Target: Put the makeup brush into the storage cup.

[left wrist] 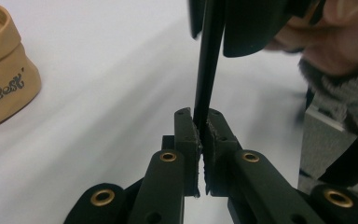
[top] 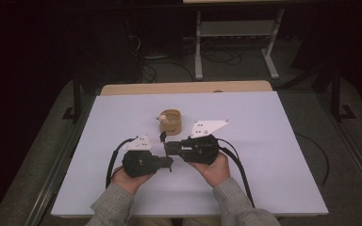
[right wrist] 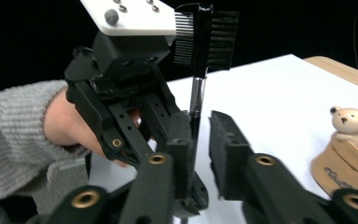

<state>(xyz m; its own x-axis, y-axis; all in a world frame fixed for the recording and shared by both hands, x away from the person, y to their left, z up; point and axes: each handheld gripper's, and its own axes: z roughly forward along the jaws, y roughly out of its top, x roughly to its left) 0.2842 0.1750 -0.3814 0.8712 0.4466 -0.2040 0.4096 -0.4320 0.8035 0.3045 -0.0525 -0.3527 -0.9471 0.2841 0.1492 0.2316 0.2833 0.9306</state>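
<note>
1. Covering most of the wooden table (top: 184, 88) is a white sheet (top: 273, 155); the room behind is dark, with a metal stand (top: 235, 42) and loose cables on the grey floor at the far side
2. Both hands come in from the near edge in grey sleeves, and the two grippers meet nose to nose over the middle of the sheet
3. Left gripper (left wrist: 201, 140): its jaws are closed on the thin black handle of a small brush (right wrist: 204, 42), which stands upright; in the left gripper view the pads press on the handle from both sides
4. Right gripper (right wrist: 200, 154): its jaws stand slightly apart, with the lower handle between them; the left pad lies against the handle, and the right pad is clear of it
5. Bristles show on both sides of the brush head in the right gripper view; the handle's bottom end is hidden behind the jaws
6. Just beyond the grippers sits a tan cloth pouch (top: 170, 123) with dark lettering that is too small to read; a small bear figure (right wrist: 352, 122) rests at its open top
</note>
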